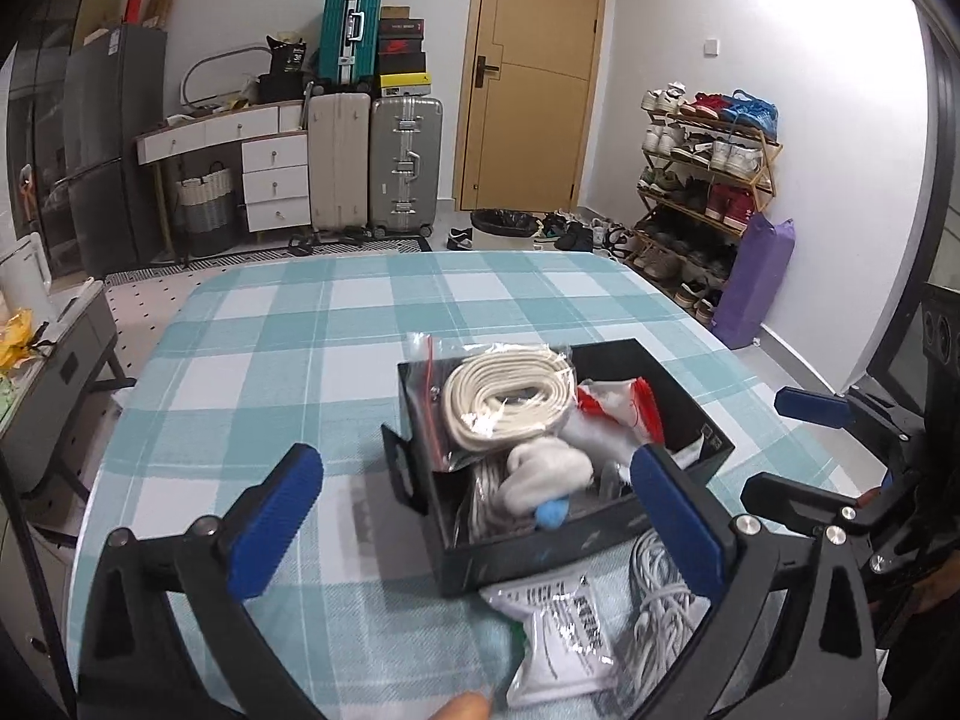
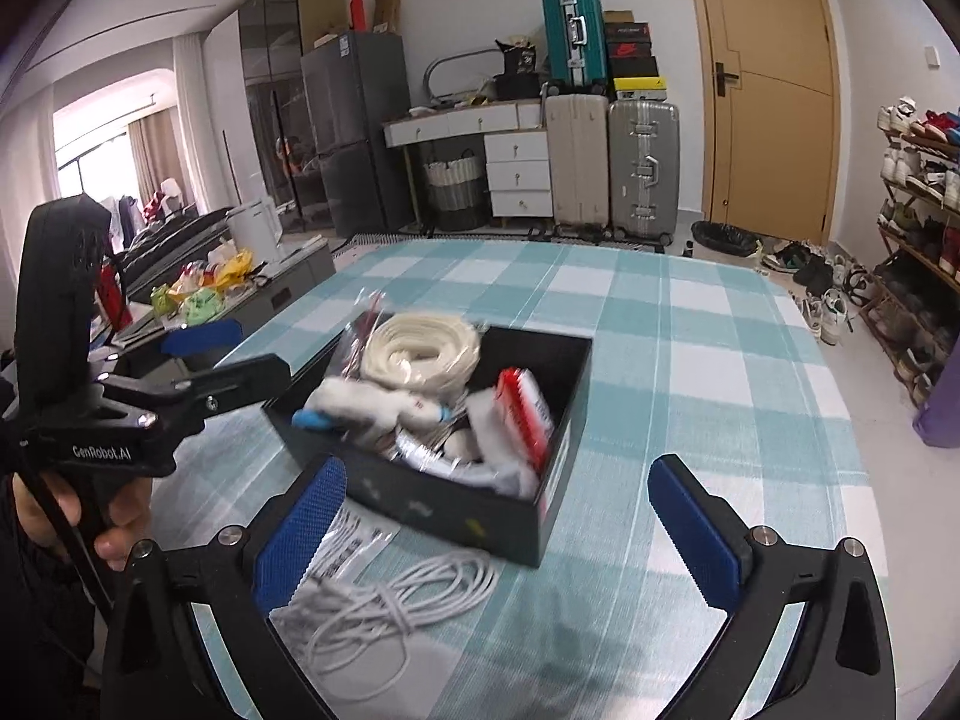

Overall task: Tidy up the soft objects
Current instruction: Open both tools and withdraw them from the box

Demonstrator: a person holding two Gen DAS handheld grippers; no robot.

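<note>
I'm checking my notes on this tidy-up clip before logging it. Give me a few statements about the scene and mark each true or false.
1. The black box stands on a checked tablecloth. True.
2. The left hand-held gripper is shut on a sock. False: it is open and holds nothing.
3. A loose white cord lies on the cloth outside the box. True.
4. The bagged cream coil lies outside the box. False: it rests in the box.
5. The right hand-held gripper is open. True.
</note>
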